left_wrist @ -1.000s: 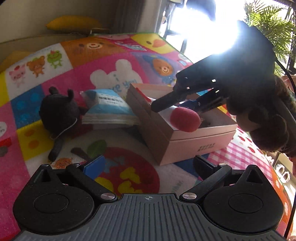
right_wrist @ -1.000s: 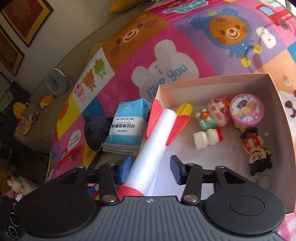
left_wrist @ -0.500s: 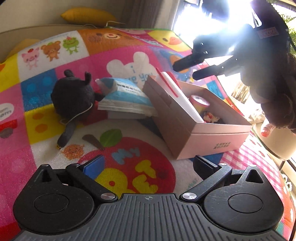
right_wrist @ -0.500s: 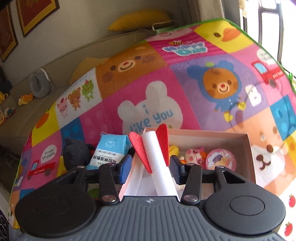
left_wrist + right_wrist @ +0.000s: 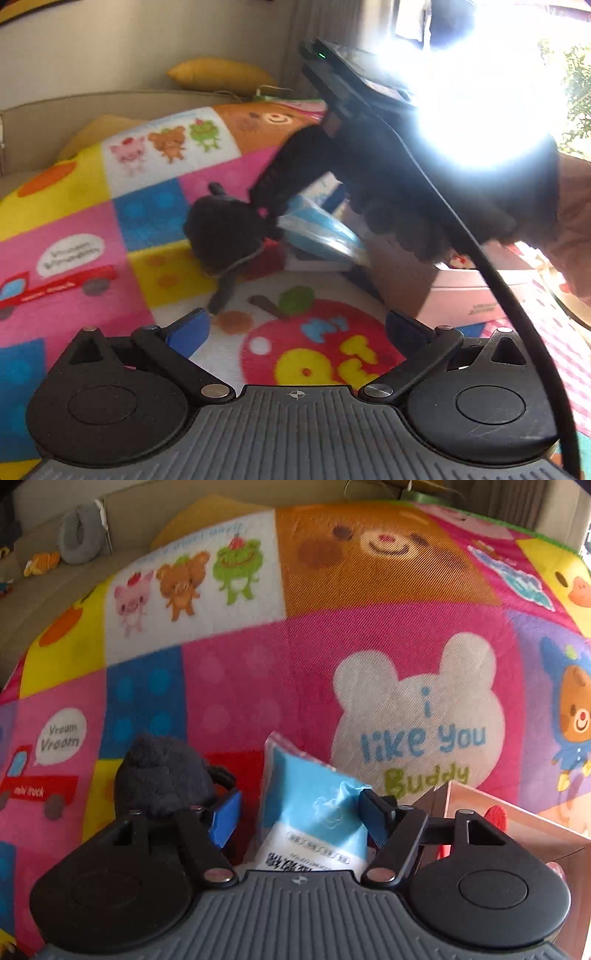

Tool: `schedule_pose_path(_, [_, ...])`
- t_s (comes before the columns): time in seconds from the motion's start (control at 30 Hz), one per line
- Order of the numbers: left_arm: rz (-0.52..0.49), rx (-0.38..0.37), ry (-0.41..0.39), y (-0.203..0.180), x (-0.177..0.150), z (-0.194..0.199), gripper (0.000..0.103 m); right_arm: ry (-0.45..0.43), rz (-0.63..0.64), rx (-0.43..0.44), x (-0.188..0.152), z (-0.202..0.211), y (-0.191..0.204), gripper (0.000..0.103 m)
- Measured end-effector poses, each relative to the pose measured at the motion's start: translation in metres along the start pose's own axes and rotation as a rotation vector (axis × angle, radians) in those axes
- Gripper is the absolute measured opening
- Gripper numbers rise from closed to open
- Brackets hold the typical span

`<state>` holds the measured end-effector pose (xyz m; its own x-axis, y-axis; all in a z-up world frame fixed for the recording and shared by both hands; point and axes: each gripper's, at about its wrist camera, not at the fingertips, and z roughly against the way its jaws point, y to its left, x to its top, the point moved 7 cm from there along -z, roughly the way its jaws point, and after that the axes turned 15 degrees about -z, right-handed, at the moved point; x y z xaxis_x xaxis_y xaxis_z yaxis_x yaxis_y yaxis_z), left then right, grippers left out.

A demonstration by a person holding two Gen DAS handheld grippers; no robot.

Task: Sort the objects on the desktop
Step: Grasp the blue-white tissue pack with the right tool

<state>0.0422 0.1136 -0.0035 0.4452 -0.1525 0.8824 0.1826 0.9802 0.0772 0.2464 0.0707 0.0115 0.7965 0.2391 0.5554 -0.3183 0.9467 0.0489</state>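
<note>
**A:** Where's the foam rocket now?

**B:** Dropped in the pink box (image 5: pixel 517 827), lower right of the right wrist view; only a red fin (image 5: pixel 496 818) peeks out.

**A:** And the right gripper (image 5: pixel 300 814)?

**B:** It has swung left, jaws opening astride the blue packet (image 5: pixel 314 812), not pinching. That's likely next. The left gripper (image 5: pixel 297 328) is spread, empty.

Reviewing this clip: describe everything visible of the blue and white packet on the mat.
The packet is a soft, crinkly plastic pouch, light blue above and white below, with a faint logo and dark printed characters. It lies on the patterned mat, between the black plush toy and the pink box. The right gripper, jaws opening, straddles it; the pads do not press it.
</note>
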Motion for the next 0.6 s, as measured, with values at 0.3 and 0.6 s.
schedule_pose_path(0.3, [0.147,0.185,-0.025,0.066,0.005,0.033,0.103,0.016,0.147,0.179,-0.103,0.076,0.003,0.052])
schedule_pose_path(0.6, [0.113,0.007,-0.03,0.011,0.014,0.022,0.103,-0.143,0.014,0.276,-0.179,0.181,-0.077,0.044])
